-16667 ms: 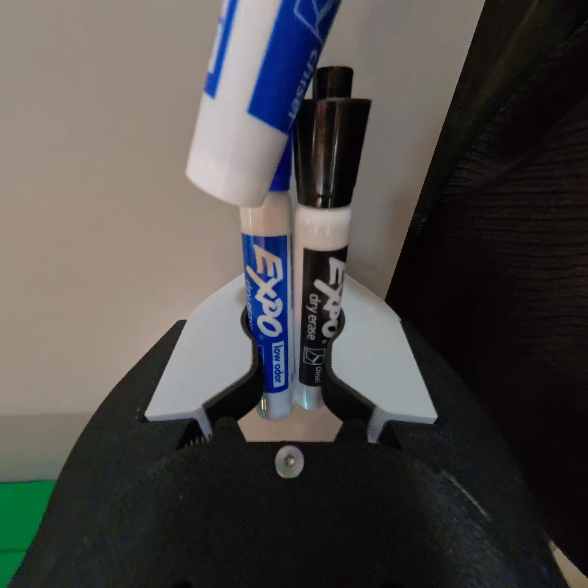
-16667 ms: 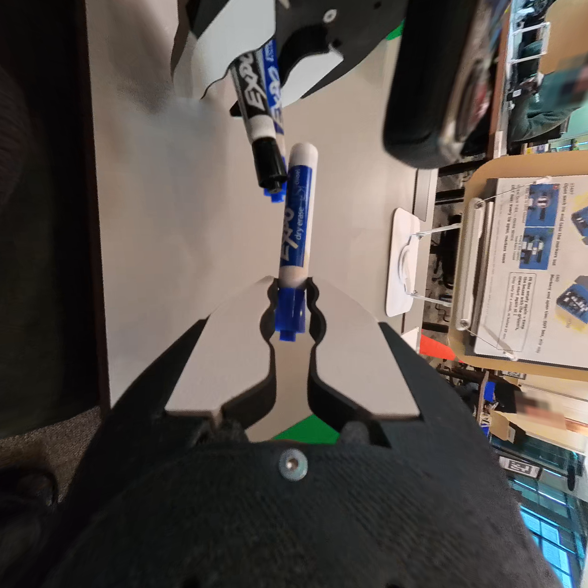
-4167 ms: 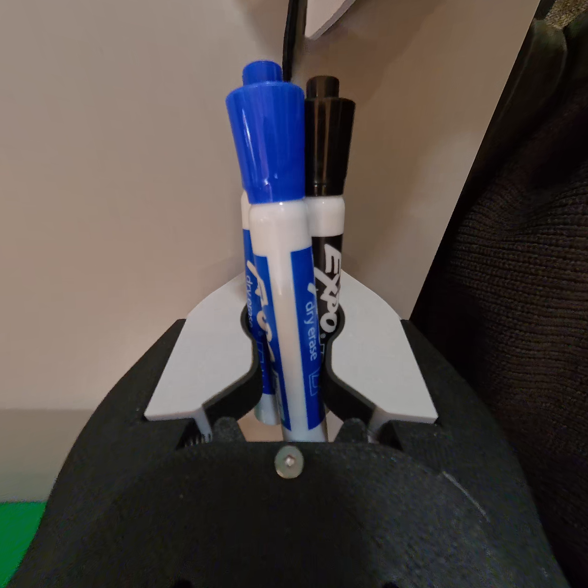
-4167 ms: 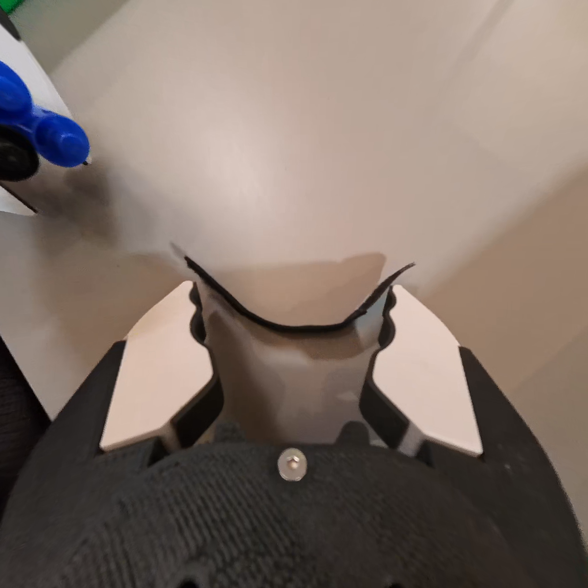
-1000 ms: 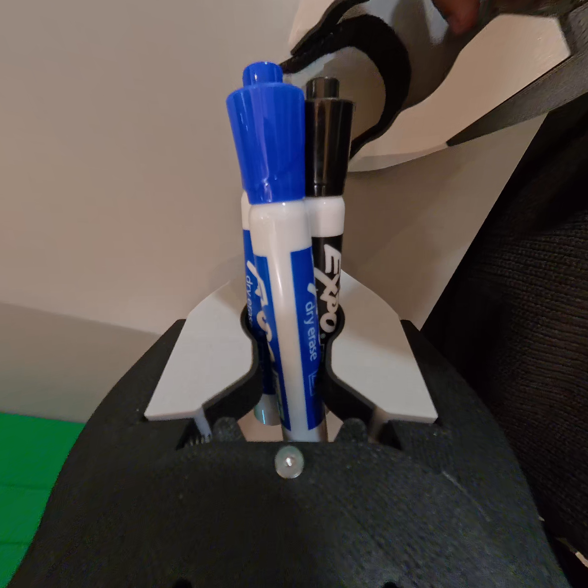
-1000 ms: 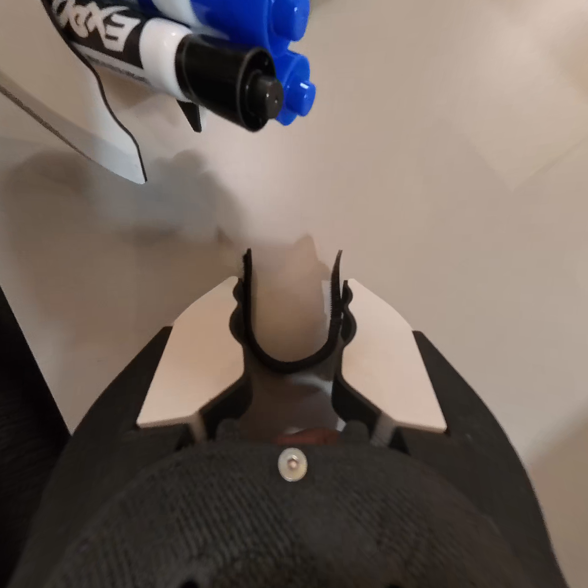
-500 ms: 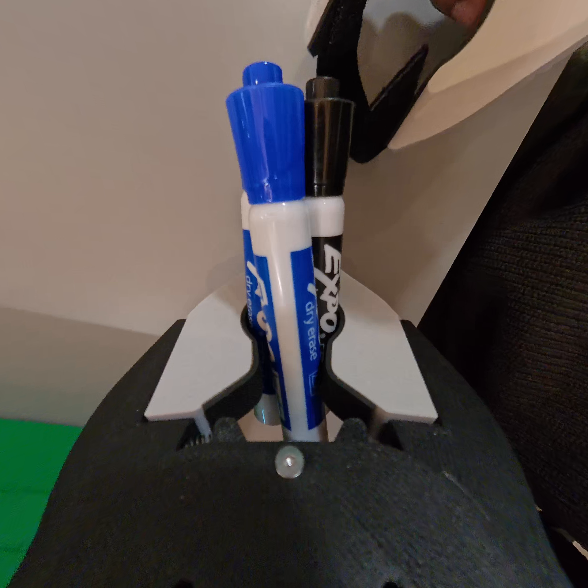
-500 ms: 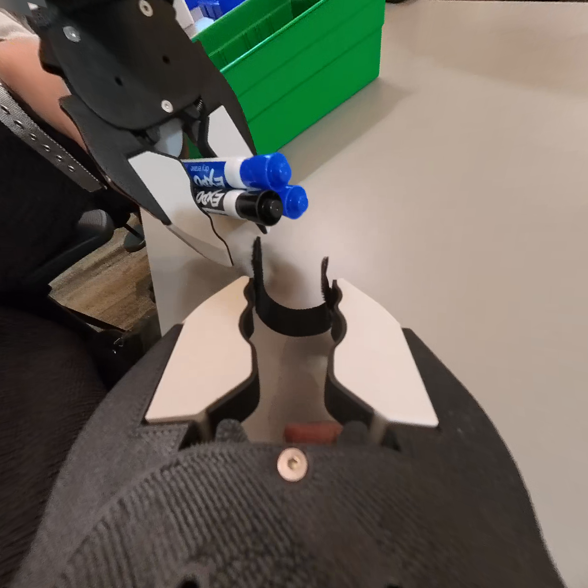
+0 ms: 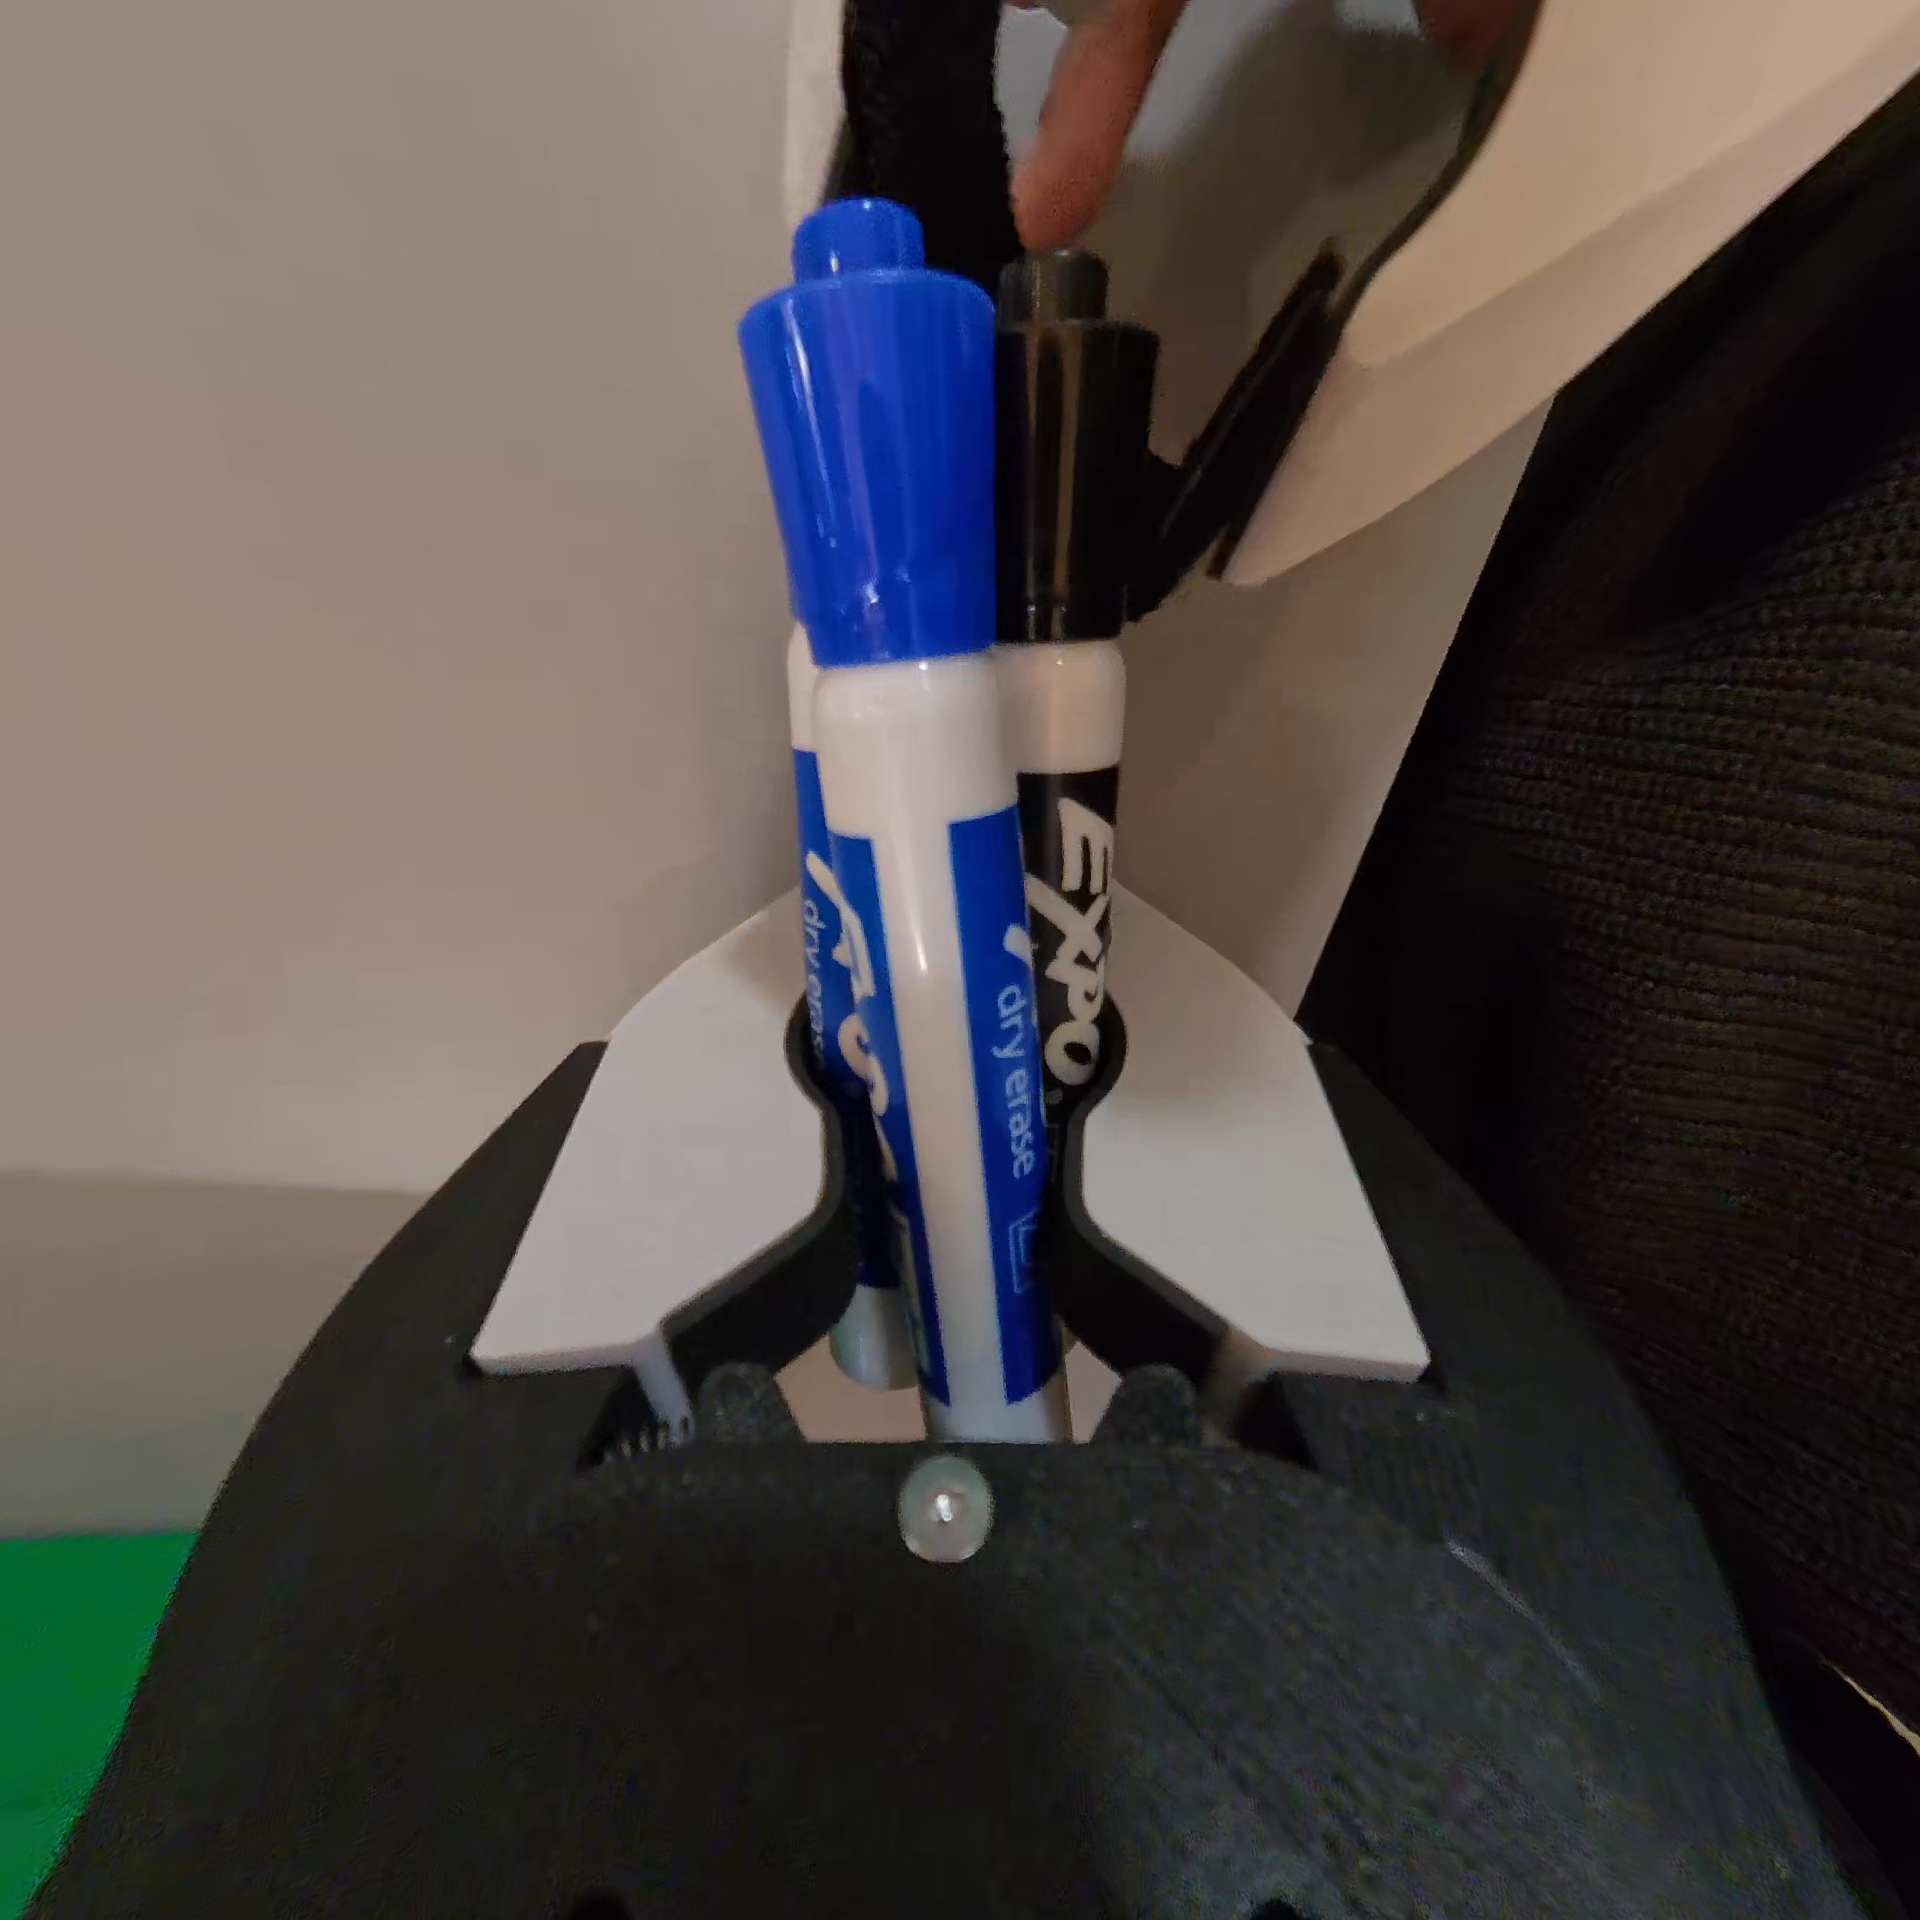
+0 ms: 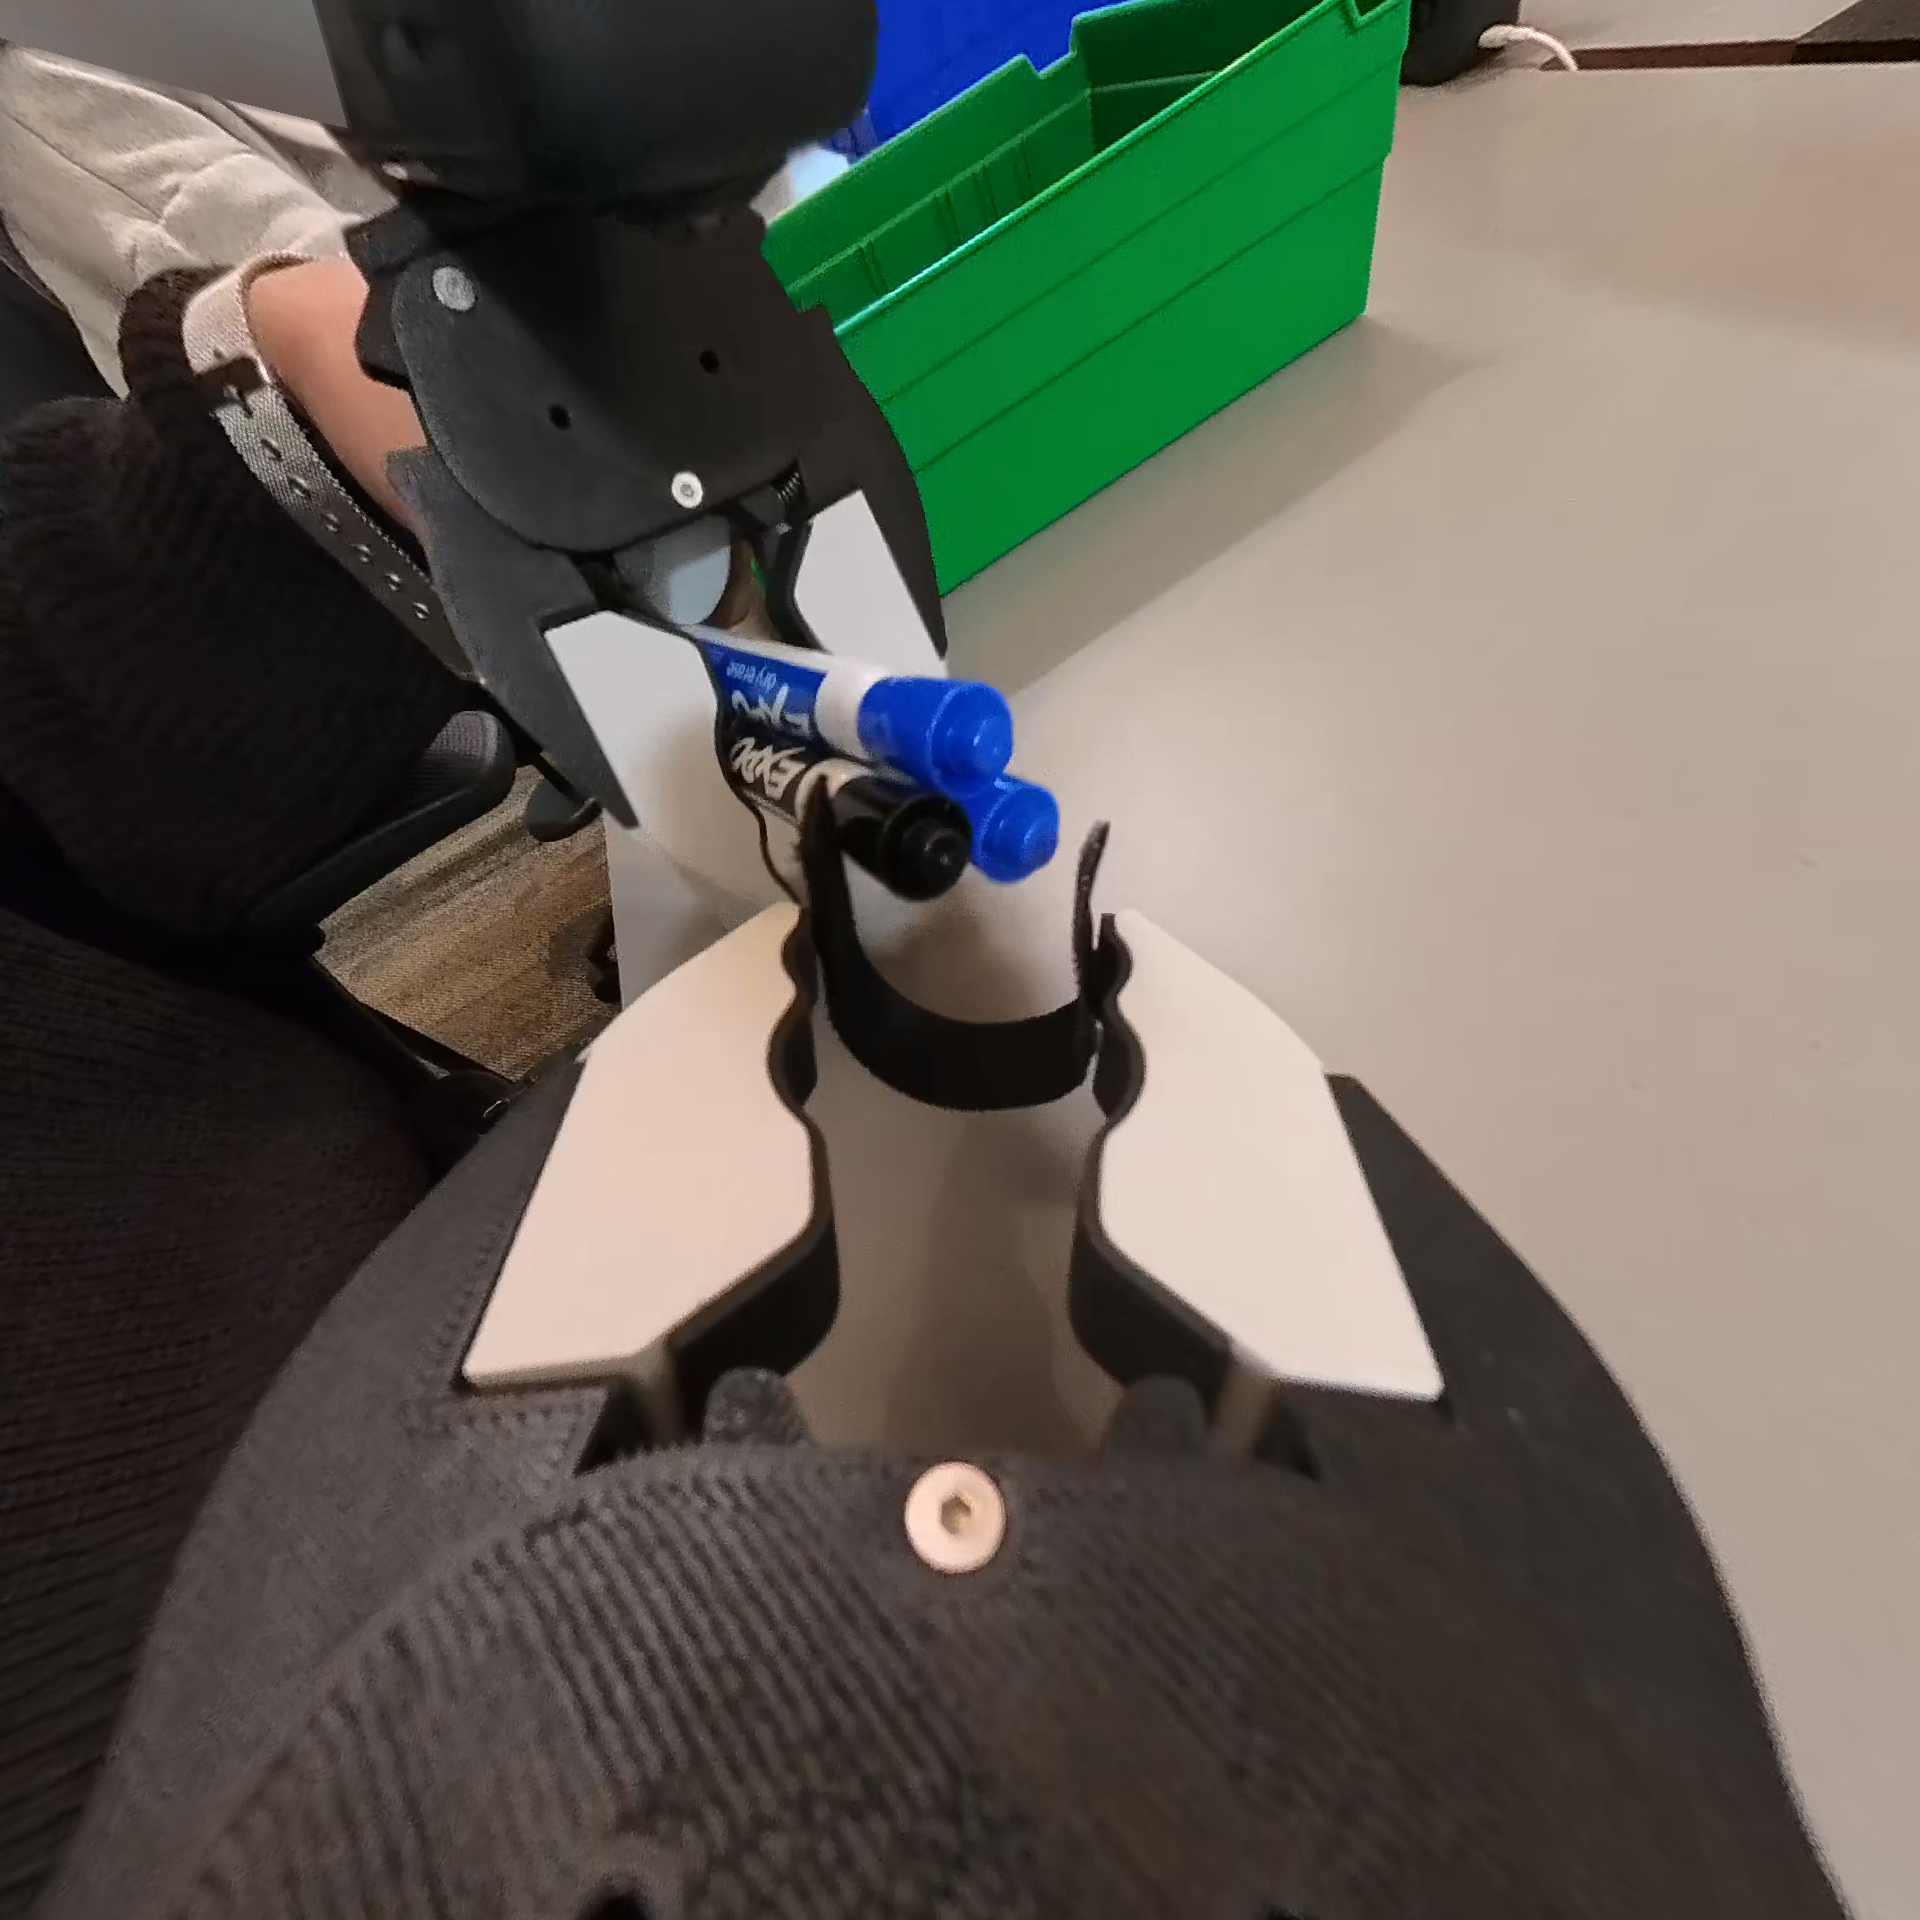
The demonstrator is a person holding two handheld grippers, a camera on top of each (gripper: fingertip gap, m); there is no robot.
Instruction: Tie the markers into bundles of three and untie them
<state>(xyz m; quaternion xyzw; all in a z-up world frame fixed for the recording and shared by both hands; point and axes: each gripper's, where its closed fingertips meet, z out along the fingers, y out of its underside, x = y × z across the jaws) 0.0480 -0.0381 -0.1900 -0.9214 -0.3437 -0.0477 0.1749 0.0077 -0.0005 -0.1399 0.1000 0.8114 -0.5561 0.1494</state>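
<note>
My left gripper (image 9: pixel 956 935) is shut on three dry-erase markers held side by side: a blue one (image 9: pixel 894 499) in front, a second blue one (image 9: pixel 857 244) behind it, and a black one (image 9: pixel 1070 499) to the right. My right gripper (image 10: pixel 951 935) holds a black strap (image 10: pixel 956 1060) bent into a U between its fingers, open side toward the marker caps. In the right wrist view the strap's left end overlaps the black marker's cap (image 10: pixel 904 831). In the left wrist view the strap (image 9: pixel 914 104) and a person's fingertip (image 9: pixel 1070 156) sit just above the caps.
A green bin (image 10: pixel 1091 291) stands on the beige table (image 10: pixel 1455 831) behind my left gripper (image 10: pixel 769 748), with a blue bin (image 10: pixel 935 62) beyond it. A person's dark sleeve (image 10: pixel 156 623) fills the left side. The table edge and floor (image 10: pixel 468 914) lie beside it. The left gripper's tips are roughly 8 cm from the right gripper's.
My right gripper has brought the U-shaped strap closer, up to the marker caps. A fingertip now shows by the black cap. My left gripper still holds the three markers unchanged.
</note>
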